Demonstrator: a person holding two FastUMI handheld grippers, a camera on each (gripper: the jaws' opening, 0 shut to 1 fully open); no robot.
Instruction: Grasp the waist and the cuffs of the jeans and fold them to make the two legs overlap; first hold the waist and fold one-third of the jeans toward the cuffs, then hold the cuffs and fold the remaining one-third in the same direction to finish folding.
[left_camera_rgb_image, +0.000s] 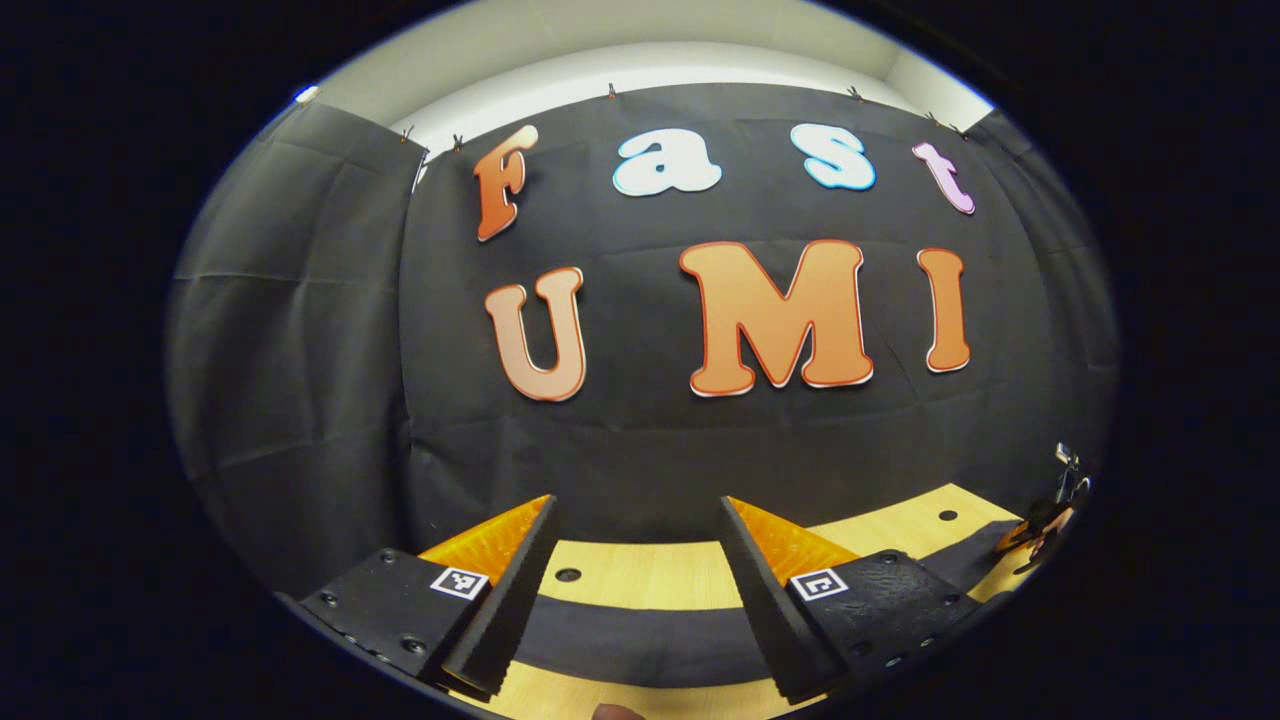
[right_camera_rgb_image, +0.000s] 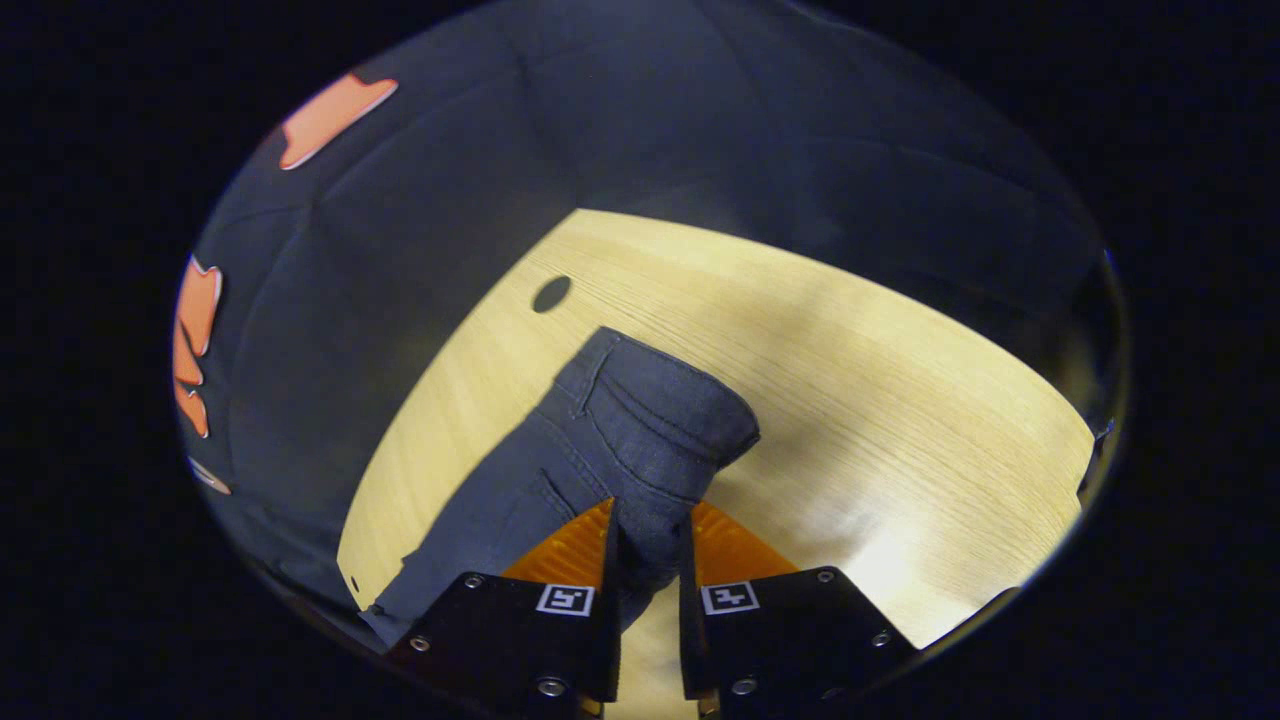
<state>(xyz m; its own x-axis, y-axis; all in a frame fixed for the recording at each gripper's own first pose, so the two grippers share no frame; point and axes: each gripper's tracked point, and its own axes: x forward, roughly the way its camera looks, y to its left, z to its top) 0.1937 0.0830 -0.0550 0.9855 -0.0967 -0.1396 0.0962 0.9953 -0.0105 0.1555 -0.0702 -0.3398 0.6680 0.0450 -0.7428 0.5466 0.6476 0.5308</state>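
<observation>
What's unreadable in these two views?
- Left gripper view: jeans mostly hidden behind the open left tool; waist or cuffs unclear.
- Left gripper view: right tool small at the edge; its state unreadable.
- Right gripper view: jeans' lower part cut off behind the right tool.

Both views are sharp at the middle and bend strongly toward their rims. In the right gripper view the tabletop (right_camera_rgb_image: 880, 400) carries a soft glare patch near its near edge — the surrounding cloth wall (right_camera_rgb_image: 420, 230) stays dim, slightly blurred.
</observation>
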